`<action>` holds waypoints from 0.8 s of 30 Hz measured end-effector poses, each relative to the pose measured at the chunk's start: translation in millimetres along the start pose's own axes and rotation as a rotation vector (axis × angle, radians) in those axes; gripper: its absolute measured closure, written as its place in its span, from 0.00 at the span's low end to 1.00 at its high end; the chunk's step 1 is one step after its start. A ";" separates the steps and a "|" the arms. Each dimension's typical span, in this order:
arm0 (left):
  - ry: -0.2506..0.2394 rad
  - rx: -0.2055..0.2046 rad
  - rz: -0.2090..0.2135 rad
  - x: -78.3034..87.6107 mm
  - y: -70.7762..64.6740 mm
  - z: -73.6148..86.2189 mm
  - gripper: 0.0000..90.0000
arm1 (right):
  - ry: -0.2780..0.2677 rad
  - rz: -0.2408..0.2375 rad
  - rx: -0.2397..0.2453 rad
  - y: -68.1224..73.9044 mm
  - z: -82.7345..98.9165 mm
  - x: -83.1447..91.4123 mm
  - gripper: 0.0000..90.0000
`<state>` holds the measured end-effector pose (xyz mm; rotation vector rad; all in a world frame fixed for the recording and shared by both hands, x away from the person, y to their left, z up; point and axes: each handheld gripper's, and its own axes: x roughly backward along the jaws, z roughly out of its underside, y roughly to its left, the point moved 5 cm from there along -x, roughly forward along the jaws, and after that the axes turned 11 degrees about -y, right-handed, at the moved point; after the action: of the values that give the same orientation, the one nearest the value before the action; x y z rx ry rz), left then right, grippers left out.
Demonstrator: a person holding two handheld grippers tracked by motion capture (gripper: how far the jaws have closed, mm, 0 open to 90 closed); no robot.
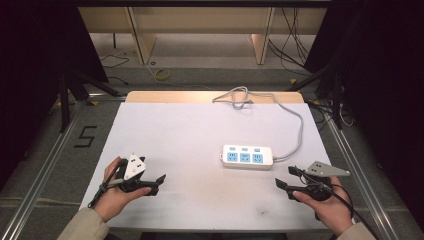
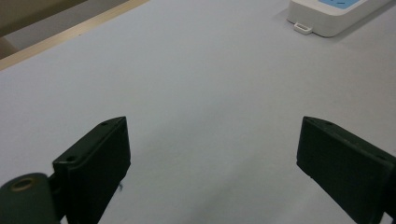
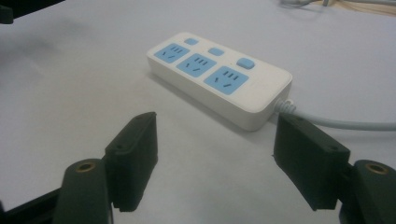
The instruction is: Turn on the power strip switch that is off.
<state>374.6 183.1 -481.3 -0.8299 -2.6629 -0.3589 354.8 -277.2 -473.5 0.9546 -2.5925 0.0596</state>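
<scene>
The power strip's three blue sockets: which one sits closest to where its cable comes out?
The blue socket at the right end of the power strip in the high view. It lies next to the grey cable; the other two lie farther left.

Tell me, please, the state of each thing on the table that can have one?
Power strip: flat, three blue sockets up, nothing plugged in.
Its cord: loose, bunched at the far edge.
Left claw: open, empty.
Right claw: open, empty.
</scene>
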 end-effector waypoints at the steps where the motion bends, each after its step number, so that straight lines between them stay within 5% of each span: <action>1: 0.001 -0.002 0.002 -0.1 0.1 0.1 0.10 | 0.000 0.000 0.000 0.0 0.0 0.0 0.37; 7: -0.002 0.001 -0.002 0.1 0.4 0.3 0.11 | 0.009 0.021 0.009 1.7 -2.0 1.2 0.54; 10: -0.001 0.002 -0.006 -0.2 0.7 0.2 0.11 | 0.014 0.049 0.012 1.7 -4.8 3.2 0.77; 15: -0.002 0.000 -0.006 -0.6 1.0 0.2 0.11 | 0.012 0.073 0.013 1.1 -7.2 4.1 0.98; 24: -0.002 -0.001 -0.014 -0.4 1.8 0.1 0.12 | 0.039 0.091 0.017 -1.9 -11.9 -0.8 1.00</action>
<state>376.0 184.4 -481.3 -0.8130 -2.6713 -0.3628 360.6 -276.2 -462.9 0.8325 -2.6026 0.1238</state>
